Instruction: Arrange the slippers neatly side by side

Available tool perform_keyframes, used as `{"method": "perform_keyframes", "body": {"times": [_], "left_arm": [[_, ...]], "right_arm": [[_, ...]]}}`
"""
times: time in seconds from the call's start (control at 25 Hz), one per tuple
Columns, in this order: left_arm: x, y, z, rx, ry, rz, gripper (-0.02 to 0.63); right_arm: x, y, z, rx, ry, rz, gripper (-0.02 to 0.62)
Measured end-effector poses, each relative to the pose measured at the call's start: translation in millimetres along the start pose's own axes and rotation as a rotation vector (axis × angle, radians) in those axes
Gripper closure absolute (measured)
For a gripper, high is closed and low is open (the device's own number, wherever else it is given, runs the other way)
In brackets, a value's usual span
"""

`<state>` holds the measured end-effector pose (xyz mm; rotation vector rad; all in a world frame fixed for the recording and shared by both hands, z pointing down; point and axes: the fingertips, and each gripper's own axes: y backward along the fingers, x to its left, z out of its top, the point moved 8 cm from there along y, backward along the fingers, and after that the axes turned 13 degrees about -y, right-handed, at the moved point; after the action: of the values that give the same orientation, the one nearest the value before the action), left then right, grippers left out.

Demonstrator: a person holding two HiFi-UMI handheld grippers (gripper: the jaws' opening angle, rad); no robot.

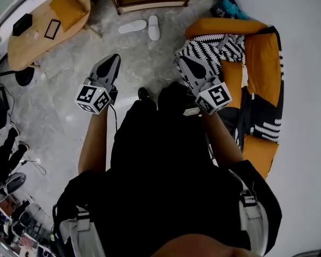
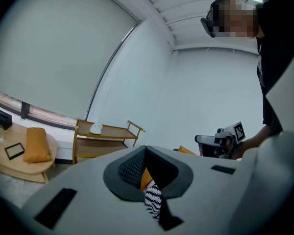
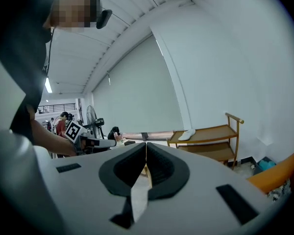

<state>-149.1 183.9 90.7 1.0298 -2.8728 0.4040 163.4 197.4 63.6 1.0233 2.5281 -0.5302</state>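
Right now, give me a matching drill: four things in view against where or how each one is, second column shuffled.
Things:
1. white slippers
2. orange cushion
3. striped throw
4. left tool

Place or state:
A. on the oval wooden table
B. shut, nothing in it
C. on the floor in front of the wooden shelf, at an angle to each other
D. draped on the orange sofa

Pairs: 1-C, 2-A, 3-D, 4-B
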Motion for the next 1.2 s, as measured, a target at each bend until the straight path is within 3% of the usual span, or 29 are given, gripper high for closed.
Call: {"method": "perform_keyframes", "body": {"times": [0.12,0.28,0.6,0.88,1.0,1.2], "left_arm": [[11.7,-37.9,-9.0,0.055,0.002,-0.004,0.591],[24.8,-94.9,-18.6,0.127,0.018,-0.008,0.592],[48.1,-200.6,-50.6,0.216,0.152,0.027,0.592],[78.9,-275.9,-88.3,0.323,0.091,0.010,0.592],[101.1,-284.6,-112.6,0.356,0.078,-0.024,0.592],[145.2,-306.2,-200.7,0.475,-0.034,-0.193,0.592]], "right_arm": [[-39.4,-23.2,-1.9,0.019,-0.056,0.033,0.563],[-97.2,-63.1,-5.3,0.067,-0.108,0.140,0.563],[-211.5,-118.1,9.2,0.155,-0.095,0.260,0.563],[-278.5,-162.0,-18.7,0.206,-0.120,0.315,0.563],[-291.4,-189.5,-41.9,0.220,-0.124,0.294,0.563],[-323.3,-237.6,-113.0,0.254,-0.235,0.136,0.563]]}}
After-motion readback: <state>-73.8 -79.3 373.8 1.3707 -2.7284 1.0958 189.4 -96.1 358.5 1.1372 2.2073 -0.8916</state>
